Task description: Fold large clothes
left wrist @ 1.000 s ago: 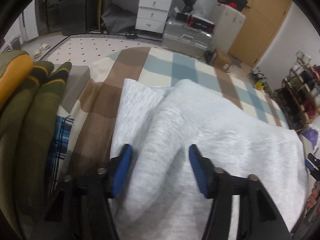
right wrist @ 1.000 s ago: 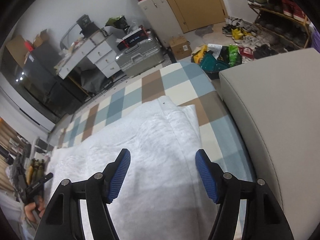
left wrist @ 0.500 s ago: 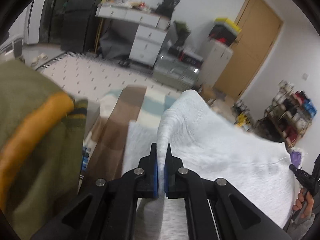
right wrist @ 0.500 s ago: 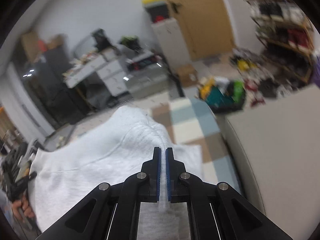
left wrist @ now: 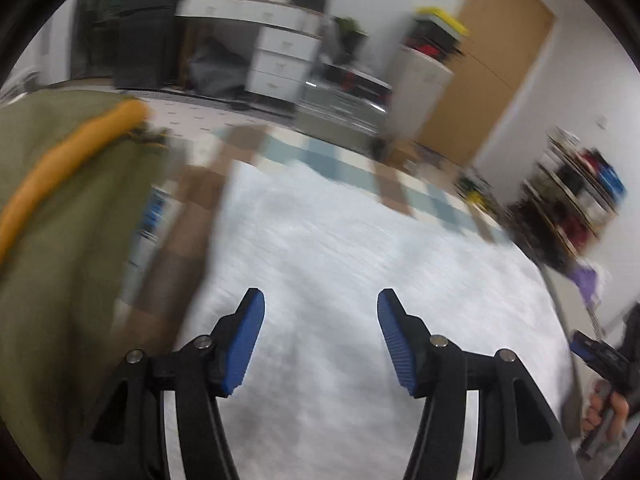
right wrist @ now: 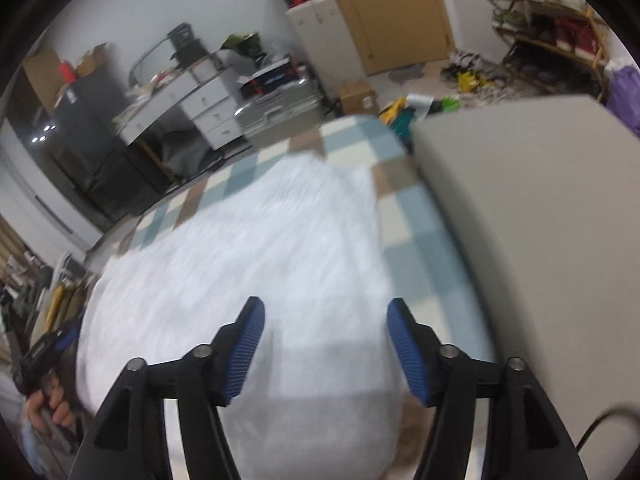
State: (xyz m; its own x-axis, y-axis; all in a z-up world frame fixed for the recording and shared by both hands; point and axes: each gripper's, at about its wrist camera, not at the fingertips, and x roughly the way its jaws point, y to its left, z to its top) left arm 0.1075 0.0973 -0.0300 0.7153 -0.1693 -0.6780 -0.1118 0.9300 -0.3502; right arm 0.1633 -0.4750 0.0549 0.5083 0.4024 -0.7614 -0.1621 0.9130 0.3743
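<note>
A large white fleecy garment (left wrist: 340, 264) lies spread flat on a checked blue, brown and cream blanket (left wrist: 320, 156). It also shows in the right wrist view (right wrist: 248, 256). My left gripper (left wrist: 320, 340) is open and empty above the garment's near left part. My right gripper (right wrist: 326, 346) is open and empty above its near right part. Both views are blurred by motion. Each gripper shows small at the edge of the other's view.
An olive and orange garment pile (left wrist: 60, 208) lies at the left. A grey cushion block (right wrist: 532, 208) borders the blanket on the right. Desk drawers (left wrist: 280, 60), a silver suitcase (right wrist: 276, 104), a wooden door (left wrist: 492, 76) and shoe racks (right wrist: 552, 36) stand beyond.
Both grippers were shut on lifted folds of the white garment half a second ago. Now both are open, and the garment lies flat again.
</note>
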